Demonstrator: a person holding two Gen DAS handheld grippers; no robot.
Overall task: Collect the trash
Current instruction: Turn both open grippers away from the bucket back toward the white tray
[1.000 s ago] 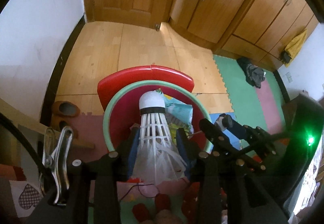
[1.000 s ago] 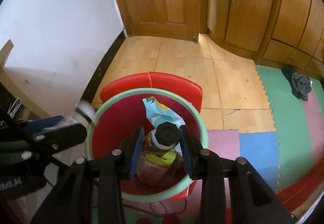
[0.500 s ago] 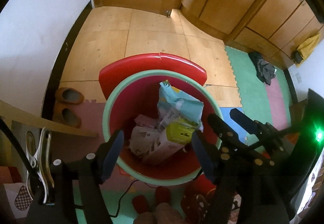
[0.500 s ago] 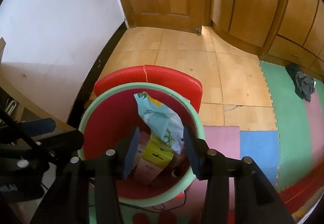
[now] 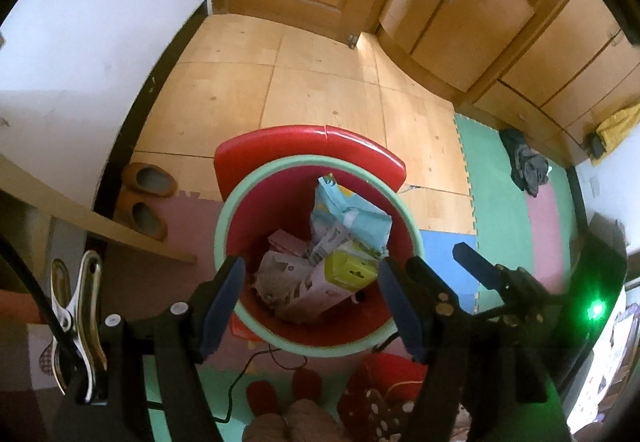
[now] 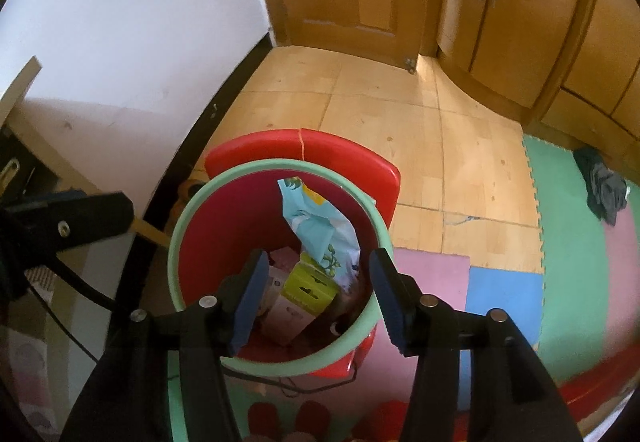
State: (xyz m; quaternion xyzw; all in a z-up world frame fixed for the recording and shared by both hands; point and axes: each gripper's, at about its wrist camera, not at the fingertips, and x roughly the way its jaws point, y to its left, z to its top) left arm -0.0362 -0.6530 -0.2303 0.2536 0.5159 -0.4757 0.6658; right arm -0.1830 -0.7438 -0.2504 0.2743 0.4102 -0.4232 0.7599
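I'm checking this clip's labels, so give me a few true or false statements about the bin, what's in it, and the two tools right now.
1. The left tool stands open with nothing between its fingers. True.
2. The right tool grips a bottle. False: it is open and empty, its jaws having just been opening.
3. The red bin has a green rim. True.
4. The bin is empty. False: it holds a light blue packet and a yellow-green box.
5. A pair of brown slippers lies by the wall. True.

Left gripper (image 5: 310, 302) and right gripper (image 6: 316, 288) both point steeply down, their jaws just opened, nothing between them.
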